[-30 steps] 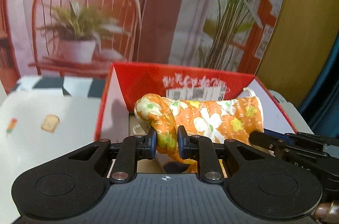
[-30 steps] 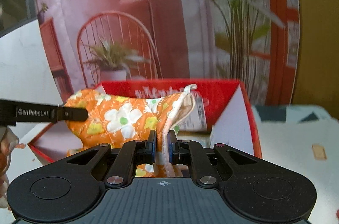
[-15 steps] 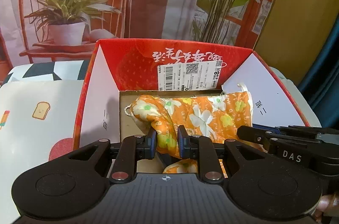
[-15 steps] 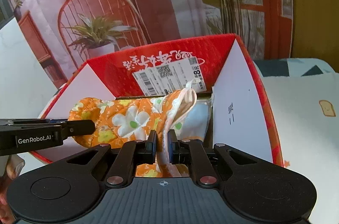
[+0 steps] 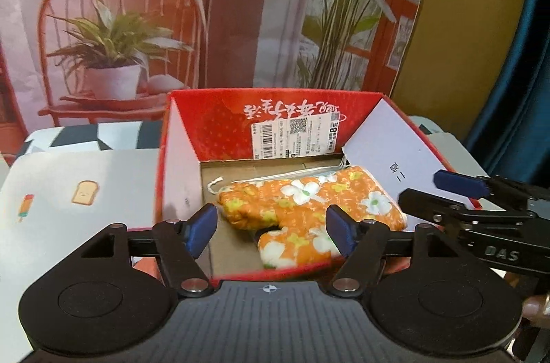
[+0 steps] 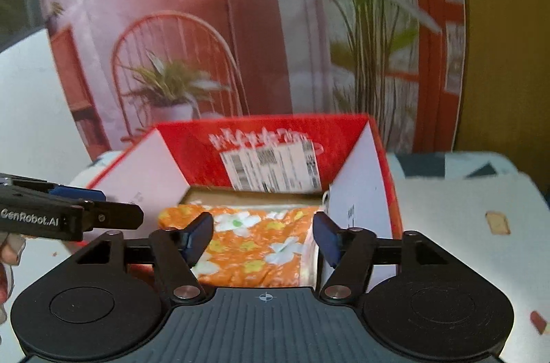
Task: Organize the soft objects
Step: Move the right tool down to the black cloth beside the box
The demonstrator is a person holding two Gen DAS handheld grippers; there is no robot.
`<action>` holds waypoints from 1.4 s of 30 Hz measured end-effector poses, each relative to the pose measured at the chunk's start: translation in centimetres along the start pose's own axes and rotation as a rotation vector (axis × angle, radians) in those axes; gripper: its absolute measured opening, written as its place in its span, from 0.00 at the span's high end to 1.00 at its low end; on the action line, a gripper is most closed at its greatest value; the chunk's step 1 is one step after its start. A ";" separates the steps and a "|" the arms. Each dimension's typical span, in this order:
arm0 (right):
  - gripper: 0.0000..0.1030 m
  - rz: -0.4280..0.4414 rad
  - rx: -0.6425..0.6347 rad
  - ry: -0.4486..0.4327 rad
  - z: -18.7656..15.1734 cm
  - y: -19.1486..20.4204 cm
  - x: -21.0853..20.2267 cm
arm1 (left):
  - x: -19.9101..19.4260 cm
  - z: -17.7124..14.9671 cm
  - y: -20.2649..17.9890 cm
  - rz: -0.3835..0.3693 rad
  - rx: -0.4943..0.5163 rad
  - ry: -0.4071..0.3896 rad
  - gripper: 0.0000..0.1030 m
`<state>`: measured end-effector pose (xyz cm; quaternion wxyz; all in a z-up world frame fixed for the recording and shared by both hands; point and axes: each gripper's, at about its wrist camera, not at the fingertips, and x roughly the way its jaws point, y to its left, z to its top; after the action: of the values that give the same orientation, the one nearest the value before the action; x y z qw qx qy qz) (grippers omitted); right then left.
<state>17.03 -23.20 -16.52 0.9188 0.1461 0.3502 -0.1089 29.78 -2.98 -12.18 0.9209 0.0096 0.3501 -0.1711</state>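
Matte black plastic left tongs [image 5: 271,232] and matching right tongs [image 6: 263,237] are showing ribbed bases, round side discs, silver screws and blue rubber pads [image 5: 201,230]. White "DAS" and "GenRobot.AI" lettering is marking their sides.

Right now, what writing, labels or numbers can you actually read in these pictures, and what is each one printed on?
"GenRobot.AI": side of the left gripper, seen in the right wrist view.
"DAS": side of the right gripper, seen in the left wrist view.
"8": large digit on the white shipping label inside the red box; its barcode, QR code and small print are too small to read.
White script on the box's back wall: upside down, not legible.
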 end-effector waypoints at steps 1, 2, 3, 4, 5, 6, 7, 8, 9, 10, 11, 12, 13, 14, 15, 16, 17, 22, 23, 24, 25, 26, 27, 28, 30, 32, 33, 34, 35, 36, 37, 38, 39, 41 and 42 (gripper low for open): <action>0.36 0.006 0.001 -0.018 -0.2 0.1 -0.8 | -0.7 -0.5 0.1 0.002 0.000 -0.011 0.30; 0.36 0.013 0.002 -0.036 -0.5 0.3 -1.5 | -1.6 -1.1 0.0 0.007 0.001 -0.022 0.30; 0.36 0.020 -0.002 -0.046 -0.7 0.5 -2.1 | -2.2 -1.6 0.1 0.010 0.001 -0.029 0.30; 0.36 0.022 -0.008 -0.057 -1.0 0.7 -2.8 | -2.9 -2.2 0.1 0.011 0.002 -0.033 0.30; 0.36 0.028 -0.010 -0.072 -1.3 1.0 -3.6 | -3.5 -3.0 0.2 0.011 0.002 -0.035 0.30; 0.36 0.038 -0.008 -0.082 -1.7 1.2 -4.2 | -4.1 -3.7 0.3 0.012 -0.001 -0.037 0.30; 0.36 0.047 -0.004 -0.087 -2.1 1.4 -4.8 | -4.8 -4.5 0.3 0.014 -0.005 -0.036 0.30; 0.36 0.054 0.001 -0.088 -2.5 1.7 -5.3 | -5.3 -5.3 0.5 0.014 -0.008 -0.035 0.30; 0.36 0.060 0.007 -0.086 -3.0 1.9 -5.8 | -5.7 -6.0 0.6 0.014 -0.011 -0.034 0.30; 0.36 0.066 0.018 -0.080 -3.7 2.2 -6.2 | -6.2 -6.9 0.7 0.017 -0.014 -0.030 0.30; 0.36 0.072 0.032 -0.074 -4.3 2.3 -6.6 | -6.5 -7.8 0.9 0.021 -0.017 -0.025 0.30; 0.36 0.079 0.046 -0.065 -4.9 2.5 -7.0 | -6.7 -8.5 1.1 0.024 -0.021 -0.019 0.30; 0.36 0.086 0.060 -0.052 -5.5 2.6 -7.3 | -7.0 -9.5 1.1 0.030 -0.028 -0.010 0.30; 0.36 0.092 0.072 -0.040 -6.2 2.8 -7.6 | -7.1 -10.3 1.3 0.034 -0.038 -0.002 0.30; 0.36 0.096 0.077 -0.029 -6.9 3.0 -7.8 | -7.1 -10.9 1.5 0.035 -0.048 0.007 0.31; 0.36 0.099 0.078 -0.016 -7.6 3.2 -8.1 | -7.1 -11.7 1.5 0.039 -0.060 0.018 0.31; 0.36 0.096 0.074 -0.004 -8.3 3.4 -8.3 | -7.2 -12.4 1.7 0.047 -0.071 0.023 0.32; 0.36 0.067 0.084 0.044 -11.5 3.7 -9.5 | -7.7 -15.4 2.0 0.041 -0.144 0.043 0.32; 0.36 0.066 0.088 0.055 -12.0 3.7 -9.7 | -7.8 -16.1 2.0 0.036 -0.156 0.053 0.32; 0.36 0.065 0.089 0.066 -12.4 3.7 -9.8 | -7.9 -16.6 2.0 0.037 -0.161 0.060 0.32; 0.36 0.061 0.089 0.077 -12.8 3.7 -10.0 | -8.1 -17.1 2.1 0.042 -0.164 0.062 0.33; 0.36 0.058 0.090 0.082 -13.0 3.6 -10.0 | -8.2 -17.1 2.0 0.049 -0.167 0.060 0.33; 0.36 0.055 0.091 0.084 -13.0 3.4 -9.9 | -8.3 -17.1 2.1 0.053 -0.173 0.053 0.34; 0.36 0.052 0.091 0.085 -13.1 3.4 -9.9 | -8.5 -17.0 2.2 0.053 -0.176 0.043 0.35; 0.36 0.036 0.081 0.075 -13.1 3.5 -9.9 | -8.8 -16.8 2.0 0.054 -0.178 0.016 0.35; 0.36 0.017 0.061 0.060 -13.2 3.7 -9.8 | -9.0 -16.8 2.1 0.052 -0.186 -0.001 0.35; 0.36 0.012 0.058 0.053 -13.2 3.6 -9.8 | -9.0 -16.8 2.2 0.052 -0.194 -0.004 0.35; 0.36 0.010 0.063 0.046 -13.2 3.5 -9.8 | -8.9 -16.7 2.3 0.055 -0.206 -0.006 0.35; 0.36 0.011 0.073 0.040 -13.2 3.3 -9.8 | -8.9 -16.8 2.5 0.057 -0.216 -0.007 0.35; 0.36 0.014 0.084 0.031 -13.2 3.1 -9.8 | -8.9 -16.8 2.7 0.060 -0.227 -0.008 0.35; 0.36 0.017 0.094 0.023 -13.3 2.9 -9.8 | -8.8 -16.9 2.9 0.062 -0.238 -0.009 0.35; 0.36 0.017 0.102 0.012 -13.3 2.7 -9.9 | -8.7 -17.0 3.0 0.064 -0.246 -0.007 0.35; 0.36 0.016 0.108 0.005 -13.3 2.5 -9.8 | -8.7 -17.1 3.1 0.066 -0.252 -0.005 0.35; 0.36 0.023 0.128 -0.012 -13.4 2.1 -9.8 | -8.5 -17.0 3.2 0.065 -0.262 0.001 0.35; 0.36 0.035 0.141 -0.018 -13.4 1.9 -9.8 | -8.4 -17.0 3.2 0.061 -0.265 0.003 0.35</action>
<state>2.25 -15.86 -19.10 0.9110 0.2155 0.3310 -0.1186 14.07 4.99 -19.93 0.9184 -0.1014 0.3704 -0.0950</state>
